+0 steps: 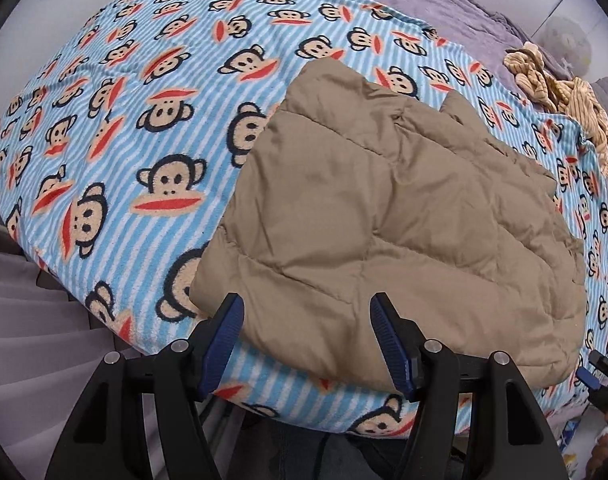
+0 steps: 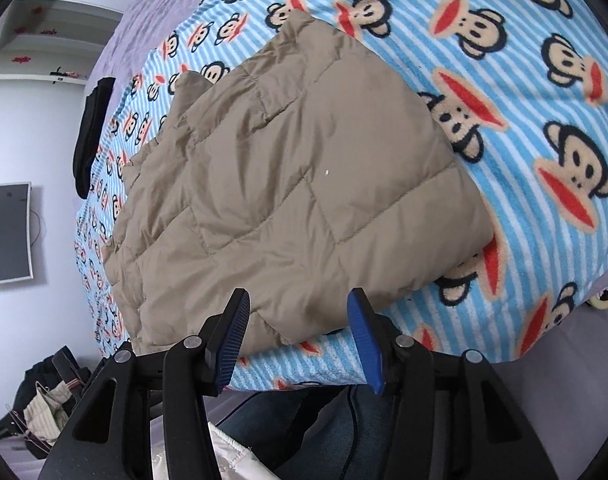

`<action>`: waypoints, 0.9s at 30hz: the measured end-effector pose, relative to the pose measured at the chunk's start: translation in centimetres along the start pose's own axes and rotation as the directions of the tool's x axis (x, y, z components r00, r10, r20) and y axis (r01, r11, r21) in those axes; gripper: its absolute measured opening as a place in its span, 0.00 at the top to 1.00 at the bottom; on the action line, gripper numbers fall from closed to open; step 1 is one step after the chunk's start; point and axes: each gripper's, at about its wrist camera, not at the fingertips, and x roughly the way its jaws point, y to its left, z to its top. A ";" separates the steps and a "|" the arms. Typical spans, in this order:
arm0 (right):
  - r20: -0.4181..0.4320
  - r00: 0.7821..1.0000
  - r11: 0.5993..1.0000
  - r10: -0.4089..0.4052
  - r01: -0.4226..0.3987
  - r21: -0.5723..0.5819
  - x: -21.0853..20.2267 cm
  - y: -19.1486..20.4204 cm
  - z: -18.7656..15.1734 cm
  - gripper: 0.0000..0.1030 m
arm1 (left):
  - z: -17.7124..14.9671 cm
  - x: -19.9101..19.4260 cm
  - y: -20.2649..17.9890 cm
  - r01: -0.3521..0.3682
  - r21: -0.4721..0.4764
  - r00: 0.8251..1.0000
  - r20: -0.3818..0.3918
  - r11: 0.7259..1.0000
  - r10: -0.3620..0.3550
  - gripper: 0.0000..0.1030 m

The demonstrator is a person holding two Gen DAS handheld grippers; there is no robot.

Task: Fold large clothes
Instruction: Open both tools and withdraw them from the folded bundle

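A tan quilted puffer jacket [image 1: 400, 216] lies folded into a thick block on a blue-striped monkey-print blanket [image 1: 115, 128]. My left gripper [image 1: 306, 304] is open and empty, hovering just above the jacket's near edge. In the right wrist view the same jacket [image 2: 295, 184] lies on the blanket [image 2: 544, 80], and my right gripper [image 2: 299, 304] is open and empty over its near edge. The tip of the right gripper shows at the far right of the left wrist view [image 1: 600, 372].
A beige ribbed garment [image 1: 560, 92] lies crumpled at the blanket's far right. A black garment [image 2: 93, 128] lies at the far edge. A pile of clothes [image 2: 47, 400] sits on the floor. A monitor [image 2: 7, 232] hangs on the wall.
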 end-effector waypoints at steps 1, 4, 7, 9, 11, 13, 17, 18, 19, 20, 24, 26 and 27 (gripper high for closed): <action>0.001 1.000 1.000 0.004 -0.004 -0.006 0.0 0.2 0.1 0.47 | -0.1 -0.1 -0.3 -0.002 0.010 1.000 0.004 1.000 0.002 0.35; 0.002 1.000 1.000 0.011 -0.011 -0.026 -0.5 0.0 0.0 0.47 | -0.4 -0.7 -1.1 -0.015 0.032 1.000 0.023 0.999 0.014 0.19; -0.001 1.000 0.999 0.016 -0.016 -0.046 -0.9 0.0 -0.1 0.47 | -0.7 -1.6 -1.6 -0.041 0.045 0.997 0.073 0.998 0.037 0.01; -0.001 1.000 0.998 0.018 -0.018 -0.062 -1.0 0.1 -0.1 0.41 | -0.8 -2.0 -1.9 -0.047 0.050 0.996 0.081 0.998 0.043 0.01; -0.003 1.000 0.997 0.020 -0.020 -0.076 -0.9 0.1 -0.1 0.41 | -1.0 -2.4 -2.0 -0.047 0.050 0.996 0.085 0.998 0.043 0.01; -0.010 1.000 0.996 0.023 -0.023 -0.086 -0.7 0.3 -0.1 0.41 | -1.2 -2.7 -2.2 -0.056 0.055 0.995 0.087 0.997 0.051 0.01; -0.018 1.000 0.994 0.020 -0.022 -0.110 -0.1 0.5 -0.2 0.41 | -1.6 -3.6 -2.7 -0.086 0.078 0.992 0.101 0.993 0.078 0.01; -0.019 1.000 0.993 0.019 -0.021 -0.118 0.1 0.6 -0.3 0.41 | -1.7 -3.7 -2.7 -0.087 0.083 0.992 0.103 0.993 0.078 0.01; -0.020 1.000 0.992 0.019 -0.021 -0.126 0.2 0.7 -0.3 0.41 | -1.7 -3.7 -2.8 -0.087 0.085 0.991 0.105 0.993 0.078 0.01; -0.022 1.000 0.991 0.016 -0.019 -0.132 0.4 0.9 -0.4 0.41 | -1.6 -3.7 -2.8 -0.086 0.086 0.992 0.104 0.993 0.077 0.01; -0.014 1.000 0.988 0.010 -0.012 -0.153 0.6 1.8 -0.6 0.39 | -0.8 -3.5 -2.8 -0.084 0.109 0.992 0.104 0.991 0.073 0.01; 0.008 1.000 0.986 0.015 -0.013 -0.165 0.5 2.5 -0.5 0.14 | -0.3 -3.4 -2.7 -0.092 0.130 0.991 0.113 0.987 0.078 0.01; 0.020 1.000 0.985 0.017 -0.013 -0.173 0.5 2.9 -0.4 0.14 | 0.1 -3.3 -2.6 -0.095 0.143 0.990 0.117 0.985 0.079 0.01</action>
